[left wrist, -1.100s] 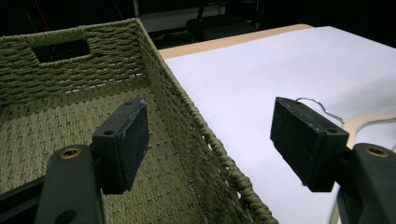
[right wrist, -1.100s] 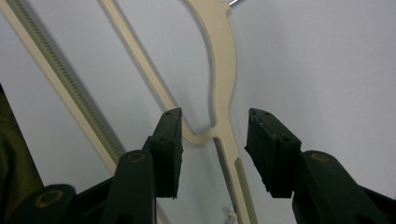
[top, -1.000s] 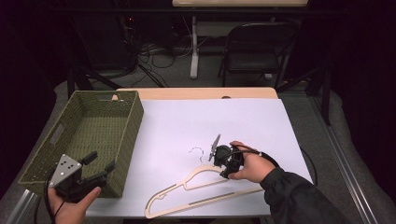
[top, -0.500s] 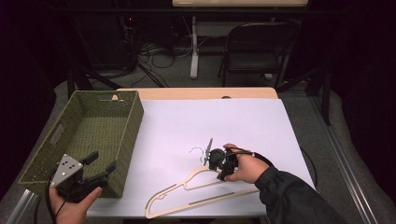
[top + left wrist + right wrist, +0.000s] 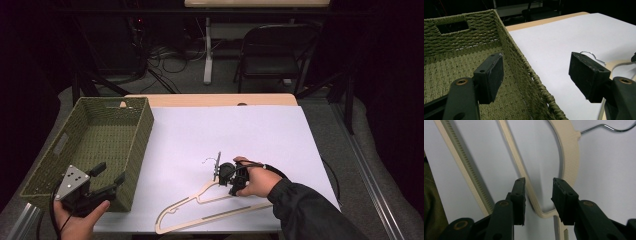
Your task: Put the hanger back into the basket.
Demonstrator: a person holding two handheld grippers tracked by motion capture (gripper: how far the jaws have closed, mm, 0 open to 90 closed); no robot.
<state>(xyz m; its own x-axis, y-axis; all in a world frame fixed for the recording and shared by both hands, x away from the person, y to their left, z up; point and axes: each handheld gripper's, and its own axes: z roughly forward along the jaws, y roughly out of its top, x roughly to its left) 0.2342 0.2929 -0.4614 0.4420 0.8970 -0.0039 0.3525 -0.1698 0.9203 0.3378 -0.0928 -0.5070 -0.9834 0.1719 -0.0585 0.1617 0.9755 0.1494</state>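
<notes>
The right gripper (image 5: 537, 200), its jaws just closing around the hanger (image 5: 524, 173) without pinching yet, could nudge the thin frame sideways and miss.

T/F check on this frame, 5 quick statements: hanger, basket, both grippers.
1. The cream plastic clothes hanger lies flat on the white table cover. True.
2. The hanger sits inside the green woven basket. False: it lies on the cover, right of the basket.
3. The right gripper has its jaws astride a thin inner bar of the hanger, not clamped. True: gaps show on both sides; the jaws have just been closing.
4. The left gripper holds the hanger's metal hook. False: its jaws are wide open with nothing gripped, straddling the basket's rim.
5. The basket is full of clothes. False: its visible floor is bare.
</notes>
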